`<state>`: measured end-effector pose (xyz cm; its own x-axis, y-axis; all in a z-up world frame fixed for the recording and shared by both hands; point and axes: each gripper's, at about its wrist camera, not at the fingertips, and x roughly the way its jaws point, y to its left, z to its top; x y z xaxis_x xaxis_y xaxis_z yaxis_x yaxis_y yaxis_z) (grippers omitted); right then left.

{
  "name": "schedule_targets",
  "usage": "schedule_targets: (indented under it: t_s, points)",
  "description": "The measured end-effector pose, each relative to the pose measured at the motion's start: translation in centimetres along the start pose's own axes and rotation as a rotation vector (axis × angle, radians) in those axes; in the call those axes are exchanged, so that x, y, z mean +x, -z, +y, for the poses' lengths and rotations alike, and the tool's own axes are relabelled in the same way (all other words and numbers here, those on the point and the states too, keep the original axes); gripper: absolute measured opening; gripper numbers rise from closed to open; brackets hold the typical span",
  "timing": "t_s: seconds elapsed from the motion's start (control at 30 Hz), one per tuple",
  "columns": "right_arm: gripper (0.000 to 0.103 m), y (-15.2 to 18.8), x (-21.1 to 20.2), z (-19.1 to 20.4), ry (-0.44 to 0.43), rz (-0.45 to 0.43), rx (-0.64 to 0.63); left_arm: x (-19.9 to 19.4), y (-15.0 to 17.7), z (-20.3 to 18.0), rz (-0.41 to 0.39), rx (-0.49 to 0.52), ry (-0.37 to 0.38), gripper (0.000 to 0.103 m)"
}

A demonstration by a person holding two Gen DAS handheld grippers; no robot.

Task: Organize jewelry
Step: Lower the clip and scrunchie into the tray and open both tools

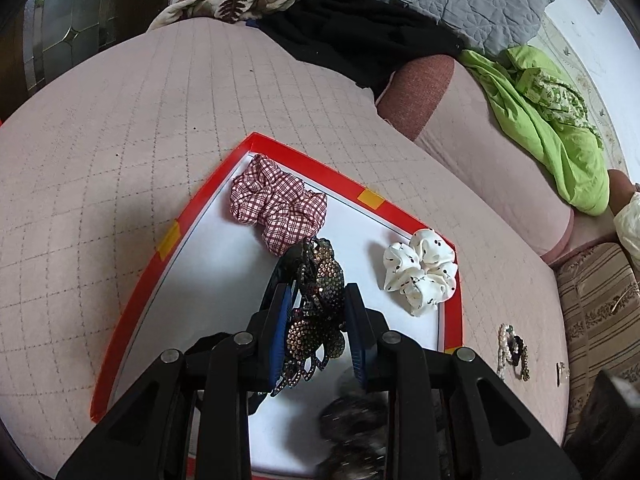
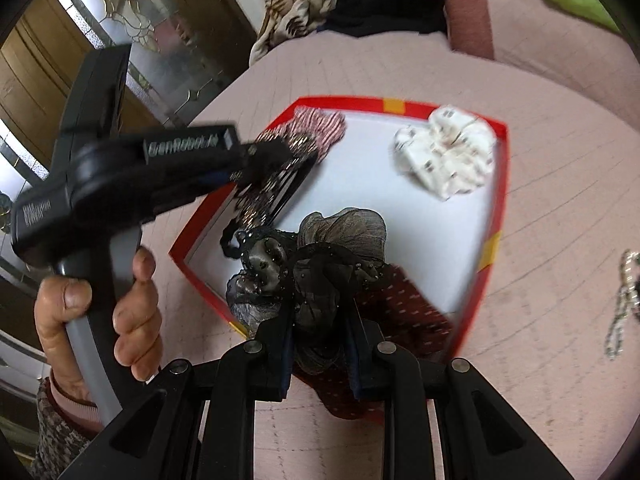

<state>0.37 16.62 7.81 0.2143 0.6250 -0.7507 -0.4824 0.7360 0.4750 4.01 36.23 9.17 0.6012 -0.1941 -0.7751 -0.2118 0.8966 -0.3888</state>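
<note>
A red-rimmed box (image 1: 152,268) with a white floor lies on the pink quilted bed; it also shows in the right wrist view (image 2: 496,184). My left gripper (image 1: 316,300) is shut on a rhinestone hair clip (image 1: 320,304), held over the box near a red checked scrunchie (image 1: 276,208). A white dotted scrunchie (image 1: 420,272) lies in the box's right corner, also in the right wrist view (image 2: 448,152). My right gripper (image 2: 320,320) is shut on a black and grey sheer scrunchie (image 2: 320,264) over the box's near edge. A dark red dotted piece (image 2: 396,316) lies under it.
A pearl and bead bracelet (image 1: 514,350) lies on the quilt right of the box, also in the right wrist view (image 2: 624,304). Green cloth (image 1: 540,120), a grey quilt (image 1: 460,0) and black clothing (image 1: 360,36) are piled at the far side. A striped cushion (image 1: 600,312) is at right.
</note>
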Motion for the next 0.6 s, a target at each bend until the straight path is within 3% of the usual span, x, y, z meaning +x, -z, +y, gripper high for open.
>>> schedule_targets:
  t_s: [0.23,0.43,0.5,0.6]
  points:
    - [0.024,0.6,1.5,0.7,-0.004,0.022,0.005,1.6,-0.1,-0.3,0.02,0.023,-0.051,0.026]
    - [0.034,0.9,1.4,1.0,0.024,0.002,-0.01,1.7,0.0,-0.6,0.011,0.033,-0.04,0.027]
    - [0.048,0.8,1.3,1.0,0.032,-0.013,0.004,1.6,0.0,-0.6,0.007,0.033,-0.025,0.028]
    - [0.053,0.9,0.4,0.9,0.039,-0.033,0.008,1.2,0.0,-0.7,-0.007,0.034,-0.003,0.031]
